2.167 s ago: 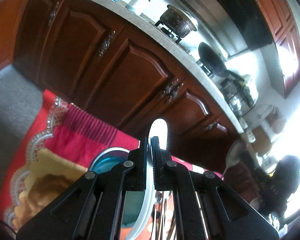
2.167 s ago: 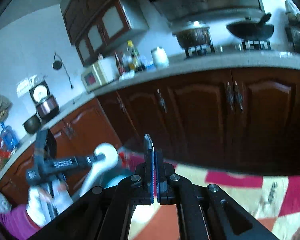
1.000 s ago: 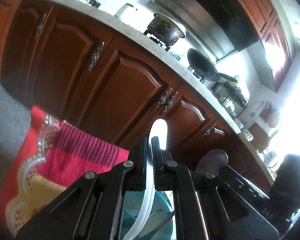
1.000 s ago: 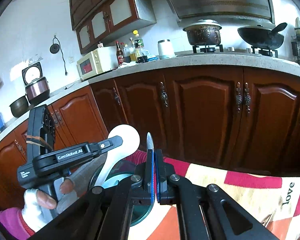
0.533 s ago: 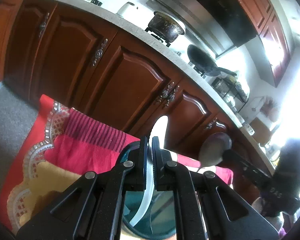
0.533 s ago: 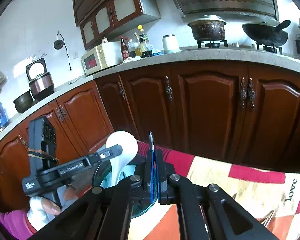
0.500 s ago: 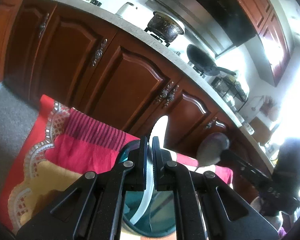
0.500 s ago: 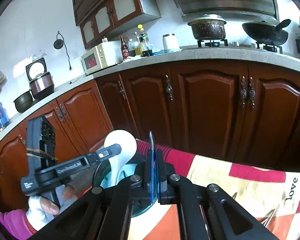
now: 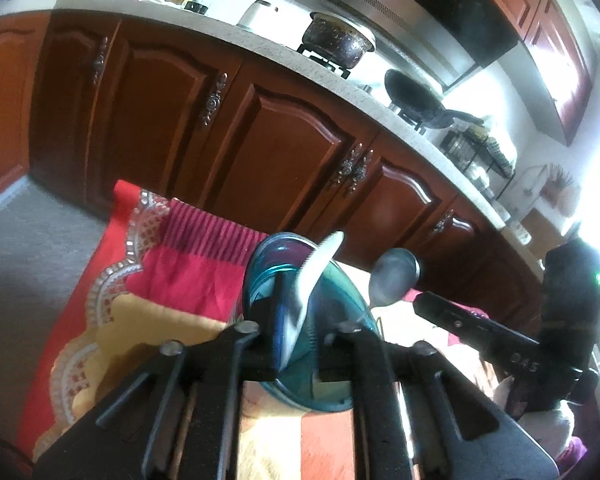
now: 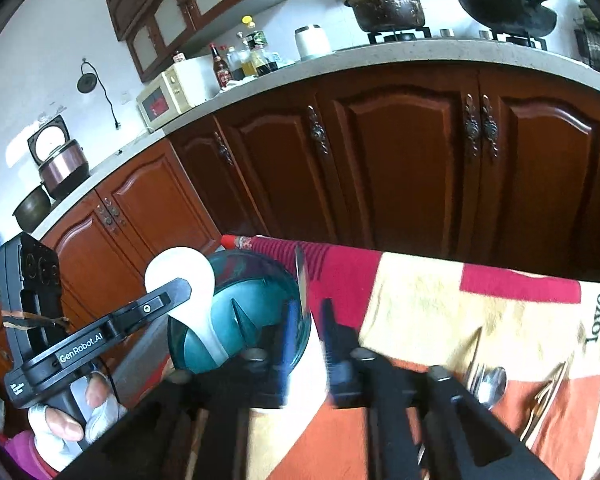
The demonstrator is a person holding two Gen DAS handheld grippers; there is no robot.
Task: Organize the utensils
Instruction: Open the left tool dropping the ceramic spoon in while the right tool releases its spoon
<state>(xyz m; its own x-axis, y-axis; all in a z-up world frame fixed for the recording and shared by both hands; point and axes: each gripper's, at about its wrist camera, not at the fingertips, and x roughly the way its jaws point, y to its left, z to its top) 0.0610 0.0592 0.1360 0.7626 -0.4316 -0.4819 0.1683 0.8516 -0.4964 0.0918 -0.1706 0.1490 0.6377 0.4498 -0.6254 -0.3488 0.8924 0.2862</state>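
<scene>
The left gripper [image 9: 304, 336] is seen with its two fingers spread apart, and a white spoon [image 9: 312, 276] is seen between them, tilted toward the right and blurred; it lies against the left finger [image 9: 266, 332] and is not clamped. From the right wrist view the white spoon's round head is seen above the gripper tip, while its handle runs down into a teal bowl [image 10: 240, 300].

The right gripper [image 10: 308, 332] is likewise parted, with a clear gap between its fingers. A metal spoon [image 10: 300, 280] is seen edge-on in that gap, close to the left finger, its head raised above the bowl's rim. In the left wrist view the spoon's rounded head is seen just beyond the right gripper's tip, beside the bowl. Whether its handle touches either finger cannot be told.

The teal bowl is set at the far left corner of a patterned cloth [image 10: 420, 300] in red, cream and orange. More cutlery [image 10: 492, 384] is laid on the cloth near its right near edge, well apart from the bowl; a gold-coloured piece [image 10: 544, 400] lies just beside it. Dark wooden cabinets [image 10: 400, 168] stand behind the cloth
</scene>
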